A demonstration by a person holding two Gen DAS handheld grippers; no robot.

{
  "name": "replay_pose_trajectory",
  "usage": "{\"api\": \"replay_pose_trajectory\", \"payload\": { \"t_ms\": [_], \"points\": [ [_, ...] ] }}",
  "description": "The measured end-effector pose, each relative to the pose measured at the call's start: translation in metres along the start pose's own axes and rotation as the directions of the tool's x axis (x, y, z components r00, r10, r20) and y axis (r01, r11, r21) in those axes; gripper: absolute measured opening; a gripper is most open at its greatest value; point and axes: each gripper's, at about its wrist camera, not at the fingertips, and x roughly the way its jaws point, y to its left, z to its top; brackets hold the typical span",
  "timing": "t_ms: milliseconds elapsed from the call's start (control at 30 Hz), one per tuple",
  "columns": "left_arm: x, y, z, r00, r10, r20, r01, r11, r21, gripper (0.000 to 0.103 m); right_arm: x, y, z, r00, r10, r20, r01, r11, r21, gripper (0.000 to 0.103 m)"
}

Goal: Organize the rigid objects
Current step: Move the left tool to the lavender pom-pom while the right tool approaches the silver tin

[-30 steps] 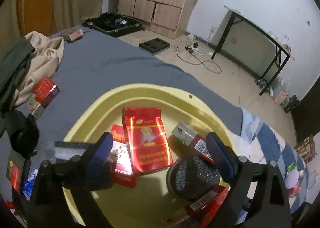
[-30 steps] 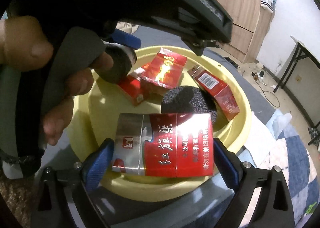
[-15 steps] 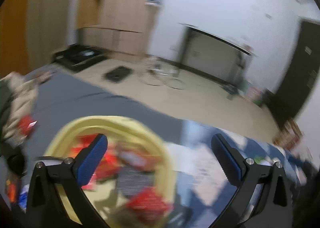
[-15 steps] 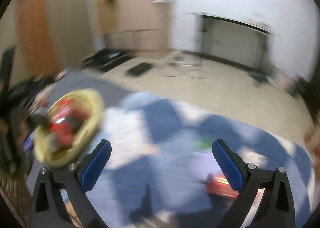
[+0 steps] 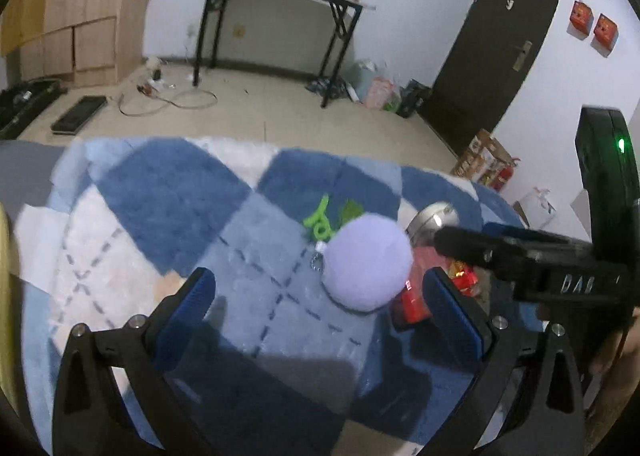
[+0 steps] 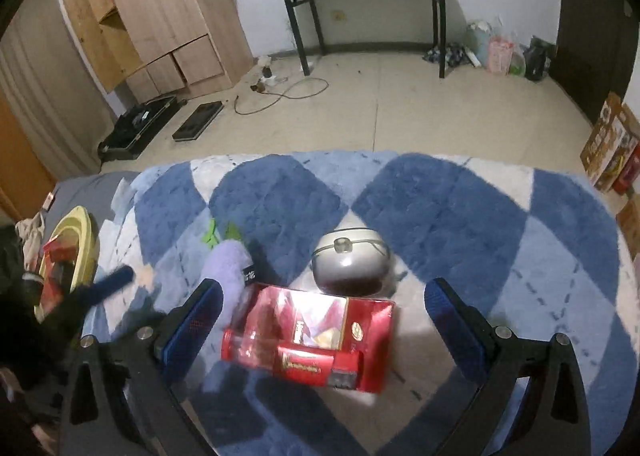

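Hovering open right gripper (image 6: 320, 320), red box (image 6: 308, 340), blue rug (image 6: 440, 211)

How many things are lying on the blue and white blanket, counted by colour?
Red: 1, the shiny red box
Purple: 1, the fluffy pompom
Green: 1, the squiggly green toy
Silver: 1, the round silver case
Total: 4

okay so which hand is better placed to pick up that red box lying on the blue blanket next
The right. Its open gripper has the red box centred between the jaws. In the left gripper's view the box sits off by the right jaw, with the purple pompom ahead.
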Motion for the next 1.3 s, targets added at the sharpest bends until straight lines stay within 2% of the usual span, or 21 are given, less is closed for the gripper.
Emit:
{"api": "replay_pose_trajectory", "payload": {
  "t_ms": [67,200,333,400,500,567,667,833,933,967,1067,1100,1133,1167,1233,1300],
  "points": [
    [0.005,0.003,0.0,1.0,-0.003,-0.001,0.003,1.0,0.025,0.103,0.005,-0.006,0.003,1.0,-0.007,0.006,0.007,1.0,0.019,0.103],
    [0.003,-0.016,-0.009,0.997,-0.075,-0.019,0.077,0.99,0.115,0.103,0.017,-0.015,0.004,0.999,-0.025,0.044,0.021,0.997,0.076,0.103],
    [-0.005,-0.046,-0.018,0.995,-0.098,0.013,0.092,0.968,0.234,0.103,0.023,-0.013,0.002,0.998,-0.045,0.048,0.042,0.997,0.066,0.103],
    [-0.004,-0.059,-0.022,0.995,-0.097,0.019,0.088,0.96,0.265,0.103,0.022,-0.01,0.0,0.998,-0.042,0.046,0.039,0.997,0.061,0.103],
    [0.003,-0.06,-0.023,0.997,-0.081,0.009,0.076,0.966,0.248,0.103,0.024,-0.011,0.001,0.999,-0.025,0.04,0.023,0.998,0.057,0.103],
    [0.006,-0.051,-0.019,0.998,-0.051,0.021,0.045,0.975,0.219,0.103,0.026,-0.011,0.001,0.999,-0.031,0.036,0.029,0.999,0.039,0.103],
    [0.01,-0.026,-0.013,0.999,-0.046,0.028,0.041,0.988,0.15,0.103,0.028,-0.011,0.0,0.998,-0.05,0.024,0.05,0.999,0.008,0.103],
    [0.031,0.008,-0.008,0.991,-0.136,0.003,0.137,0.99,-0.025,0.103,0.033,-0.018,0.002,0.999,-0.023,0.044,0.022,0.999,0.034,0.101],
    [0.032,0.008,-0.003,0.978,-0.199,0.06,0.203,0.976,-0.072,0.103,0.037,-0.019,0.002,0.999,-0.018,0.04,0.017,0.999,0.034,0.096],
    [0.035,0.007,-0.002,0.976,-0.207,0.062,0.212,0.974,-0.083,0.103,0.039,-0.019,0.002,0.999,-0.017,0.039,0.016,0.999,0.033,0.094],
    [0.044,-0.002,-0.001,0.984,-0.167,0.054,0.17,0.984,-0.061,0.102,0.046,-0.022,0.002,0.999,-0.006,0.032,0.005,0.999,0.037,0.089],
    [0.043,-0.005,-0.001,0.985,-0.163,0.053,0.165,0.985,-0.046,0.1,0.048,-0.023,0.002,0.999,-0.008,0.033,0.007,0.999,0.038,0.086],
    [0.042,-0.006,-0.001,0.984,-0.172,0.053,0.174,0.984,-0.04,0.089,0.049,-0.024,0.003,0.999,-0.008,0.036,0.007,0.999,0.035,0.084],
    [0.042,-0.005,-0.002,0.982,-0.18,0.051,0.183,0.982,-0.043,0.084,0.049,-0.025,0.003,0.999,-0.012,0.042,0.01,0.999,0.032,0.077],
    [0.041,0.0,-0.001,0.975,-0.218,0.043,0.22,0.973,-0.066,0.059,0.049,-0.025,0.002,0.999,-0.021,0.05,0.02,1.0,0.018,0.069],
    [0.042,0.001,-0.001,0.97,-0.242,0.033,0.243,0.967,-0.069,0.054,0.048,-0.026,0.002,0.998,-0.008,0.062,0.007,1.0,0.013,0.053]
  ]
}}
